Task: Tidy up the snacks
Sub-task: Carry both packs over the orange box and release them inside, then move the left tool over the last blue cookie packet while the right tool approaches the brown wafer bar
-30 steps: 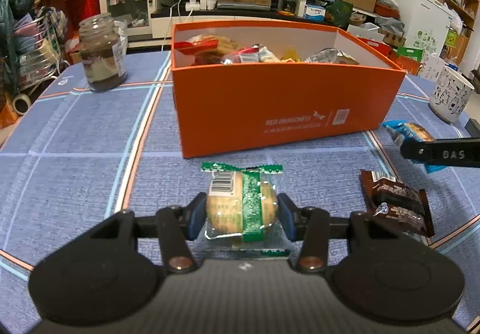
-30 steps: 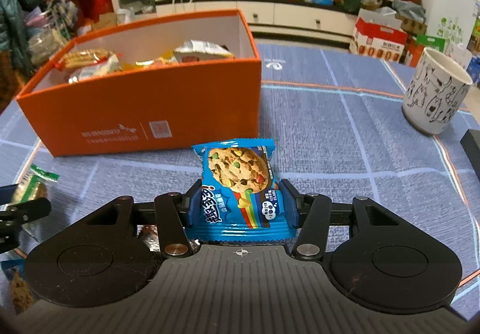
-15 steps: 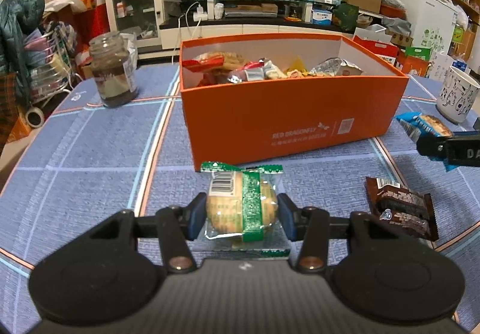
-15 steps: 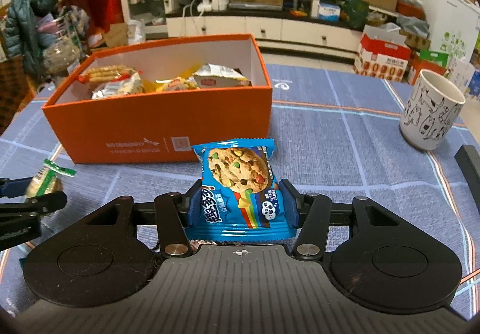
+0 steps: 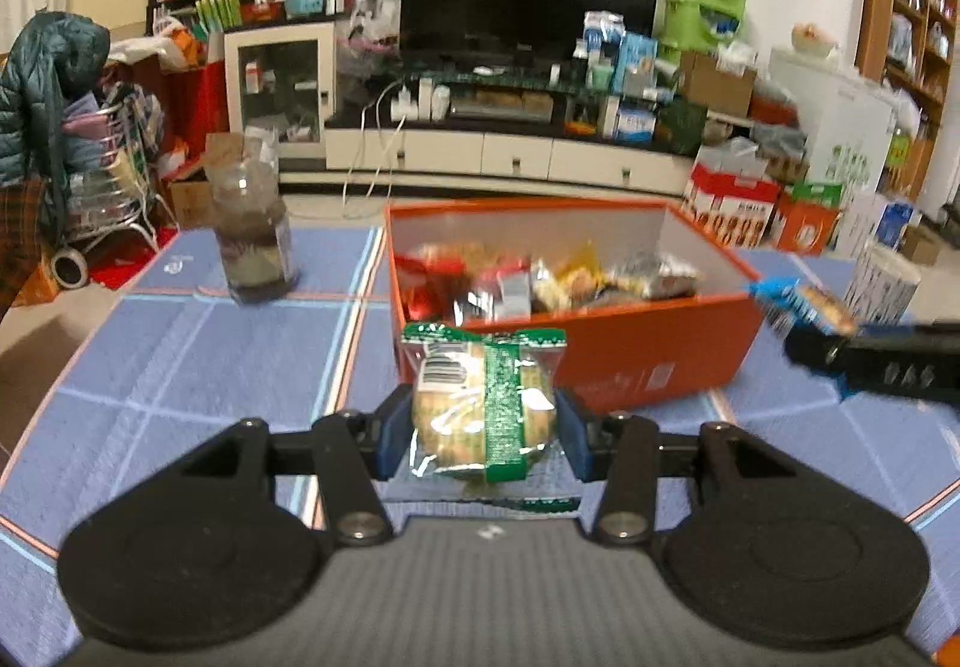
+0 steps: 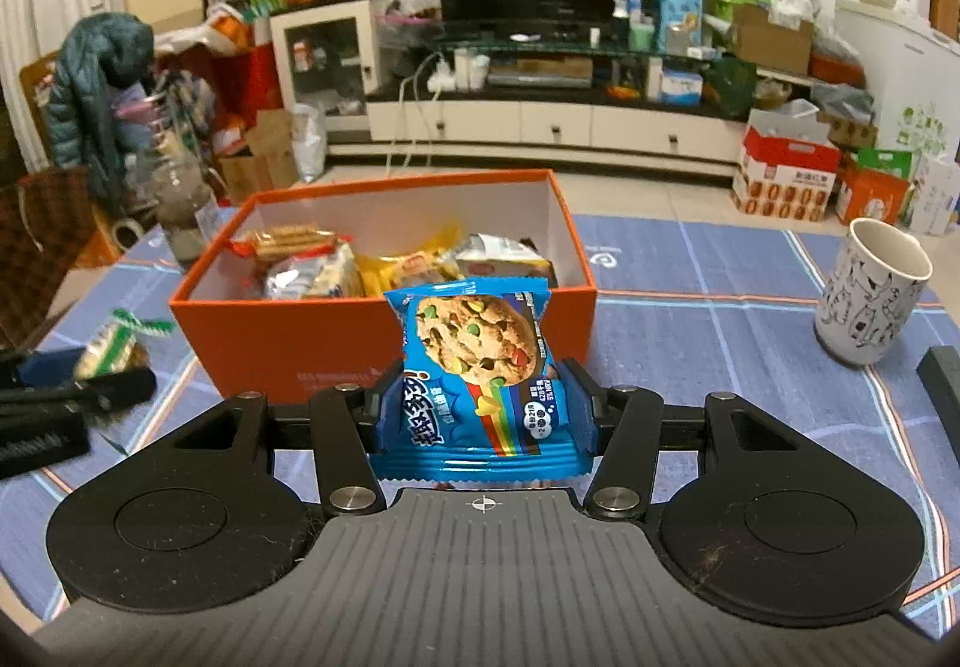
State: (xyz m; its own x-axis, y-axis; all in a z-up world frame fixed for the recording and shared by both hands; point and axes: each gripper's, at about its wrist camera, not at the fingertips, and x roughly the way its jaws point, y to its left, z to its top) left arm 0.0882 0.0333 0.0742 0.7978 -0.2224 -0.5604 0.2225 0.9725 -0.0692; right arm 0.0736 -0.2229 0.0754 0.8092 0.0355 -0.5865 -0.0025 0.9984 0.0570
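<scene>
Both claws had risen off the worktop [image 6: 690, 271]: left claw [image 5: 483, 430] grasping the green cracker pack [image 5: 483, 403], right claw [image 6: 480, 415] grasping the blue cookie pack [image 6: 477, 361], orange box [image 6: 384, 343] at 12 o'clock, ready to receive them.

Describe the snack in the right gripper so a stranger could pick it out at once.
Find the orange box of snacks on the blue table. Just in front of it, the right gripper clamps a blue cookie packet. Only this packet shows a chip-studded cookie and a rainbow stripe.
</scene>
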